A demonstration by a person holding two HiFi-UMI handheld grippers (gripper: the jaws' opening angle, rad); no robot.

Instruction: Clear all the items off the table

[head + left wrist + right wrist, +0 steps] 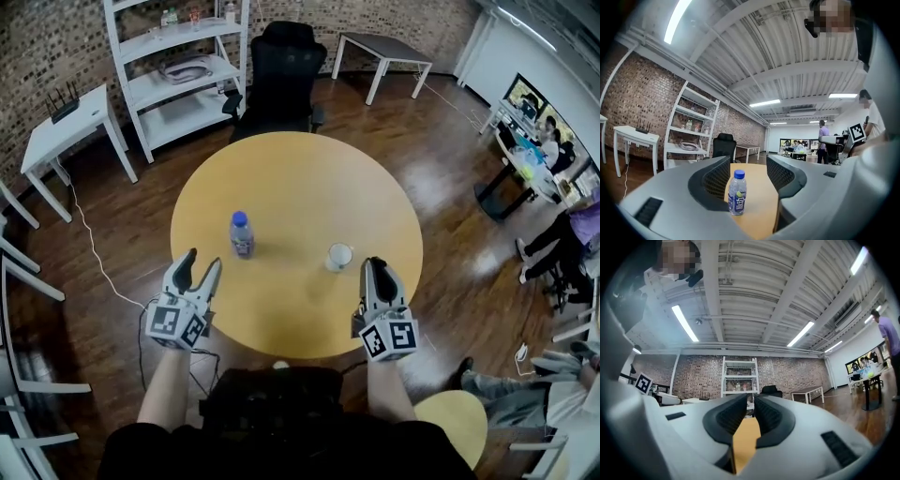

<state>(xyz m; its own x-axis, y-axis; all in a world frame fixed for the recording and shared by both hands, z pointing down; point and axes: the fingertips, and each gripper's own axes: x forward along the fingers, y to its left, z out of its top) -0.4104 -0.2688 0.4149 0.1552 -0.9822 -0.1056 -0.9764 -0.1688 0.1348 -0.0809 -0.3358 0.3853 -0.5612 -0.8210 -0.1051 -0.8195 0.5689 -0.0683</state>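
Note:
A small clear water bottle (242, 234) with a blue cap stands upright left of the middle of the round yellow table (300, 173). To its right, a white cup (339, 256) sits on the tabletop. My left gripper (202, 261) hovers at the table's near-left edge, open and empty, a short way short of the bottle. In the left gripper view the bottle (737, 193) stands ahead of the gripper (747, 171), framed between its spread jaws and untouched. My right gripper (376, 264) is just right of the cup, shut and empty; its own view shows that gripper (751, 414) with only a slit between the jaws.
A black office chair (281, 75) stands at the table's far side, with a white shelf unit (178, 75) behind it. A white side table (66, 127) is far left and a grey table (380, 47) far back. A yellow stool (455, 422) stands near my right. People sit at the right.

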